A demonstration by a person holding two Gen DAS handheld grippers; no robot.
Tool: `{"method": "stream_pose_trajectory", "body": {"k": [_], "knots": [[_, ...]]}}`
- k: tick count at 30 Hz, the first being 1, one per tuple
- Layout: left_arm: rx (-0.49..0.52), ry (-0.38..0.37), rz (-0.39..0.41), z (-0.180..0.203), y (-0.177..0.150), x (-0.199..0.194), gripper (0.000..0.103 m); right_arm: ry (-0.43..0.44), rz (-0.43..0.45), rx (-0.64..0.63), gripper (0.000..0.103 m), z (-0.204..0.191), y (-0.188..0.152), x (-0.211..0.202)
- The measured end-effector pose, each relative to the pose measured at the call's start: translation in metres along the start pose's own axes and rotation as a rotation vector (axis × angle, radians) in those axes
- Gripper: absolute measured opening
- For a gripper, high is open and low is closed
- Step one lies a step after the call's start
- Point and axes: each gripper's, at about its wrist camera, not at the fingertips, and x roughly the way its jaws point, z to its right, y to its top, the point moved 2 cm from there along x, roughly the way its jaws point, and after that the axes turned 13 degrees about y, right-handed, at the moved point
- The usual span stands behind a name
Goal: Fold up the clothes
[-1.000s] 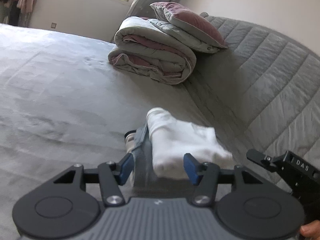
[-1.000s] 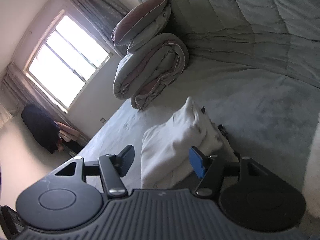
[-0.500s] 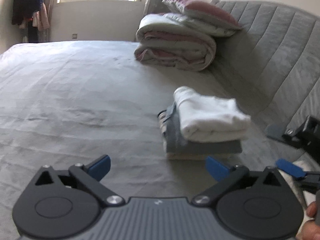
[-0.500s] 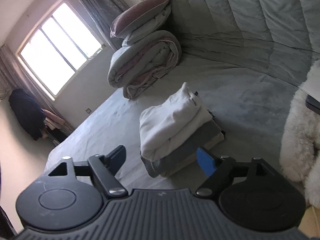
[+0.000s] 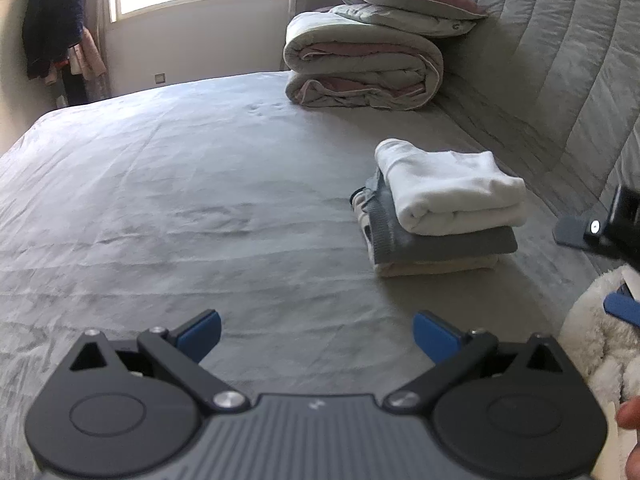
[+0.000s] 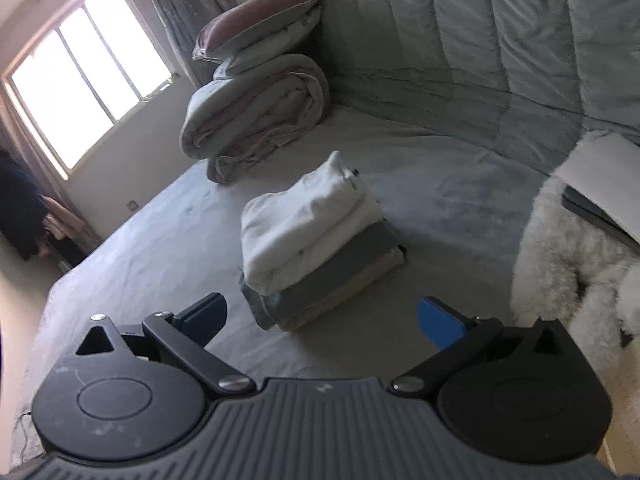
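Grey-sheeted bed (image 5: 168,184) fills both views, a rolled grey-and-pink duvet (image 5: 360,68) at its head. One stack of three folded garments (image 5: 440,216) lies near the quilted headboard: white top (image 6: 308,220), grey middle (image 6: 328,284), beige bottom (image 6: 344,300). Left gripper (image 5: 316,330) and right gripper (image 6: 322,318) hover short of it, jaws wide apart, empty. Risk: white piece overhangs loosely; a nudge could slump it.
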Motion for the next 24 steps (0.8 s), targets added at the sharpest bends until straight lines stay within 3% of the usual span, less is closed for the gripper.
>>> {"method": "stream_pose_trajectory", "body": {"k": [4,10,24], "knots": [[-0.013,0.004,0.0,-0.006,-0.001,-0.006,0.102,-0.04,0.018,-0.027,0.103,-0.003,-0.004,-0.005],[-0.016,0.0,-0.004,-0.007,-0.002,-0.013,0.102,-0.148,-0.046,-0.04,0.103,-0.005,-0.009,-0.006],[0.014,-0.011,-0.015,0.0,-0.004,-0.025,0.102,-0.167,-0.139,-0.015,0.103,-0.006,-0.018,-0.01]]}}
